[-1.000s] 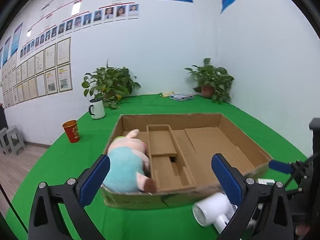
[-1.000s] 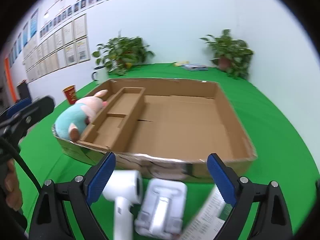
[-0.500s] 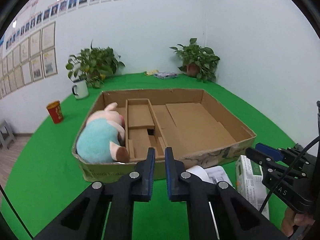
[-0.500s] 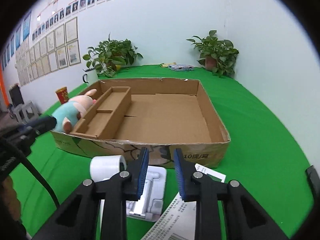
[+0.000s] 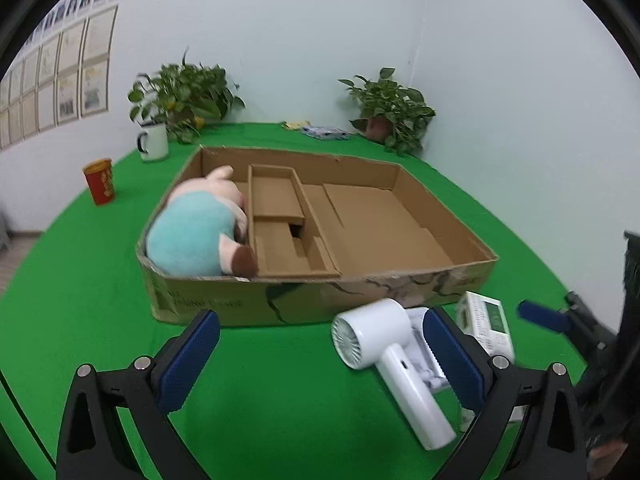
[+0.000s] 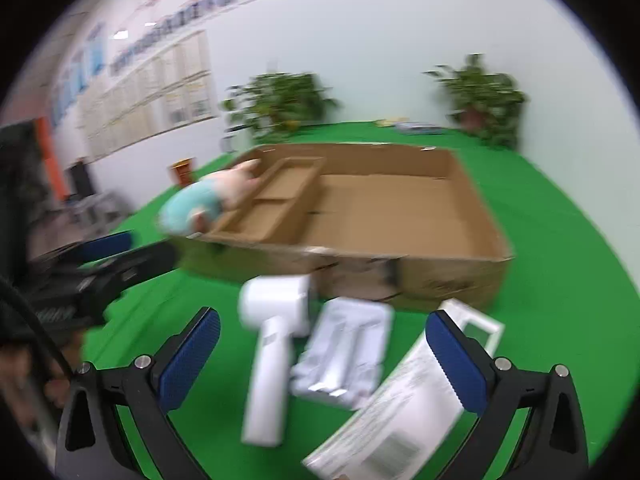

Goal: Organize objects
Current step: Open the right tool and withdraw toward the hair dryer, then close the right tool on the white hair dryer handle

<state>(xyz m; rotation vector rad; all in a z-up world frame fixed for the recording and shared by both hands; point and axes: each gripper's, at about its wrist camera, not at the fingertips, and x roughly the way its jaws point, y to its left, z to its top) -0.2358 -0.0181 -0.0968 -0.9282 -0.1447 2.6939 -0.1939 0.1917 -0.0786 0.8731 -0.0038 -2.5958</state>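
A shallow cardboard box with a divider insert lies on the green table. A plush pig in a teal shirt lies in its left compartment. In front of the box lie a white hair dryer, a white plastic tray, and a white carton with green print. My left gripper is open and empty, above the table left of the dryer. My right gripper is open and empty, over the dryer and tray.
A red cup and a white mug stand left of the box. Two potted plants stand at the back by the wall. A small packet lies at the far edge.
Both grippers were shut half a second ago and are now open wide. Both views have shifted closer to the items in front of the box; the right view is motion-blurred.
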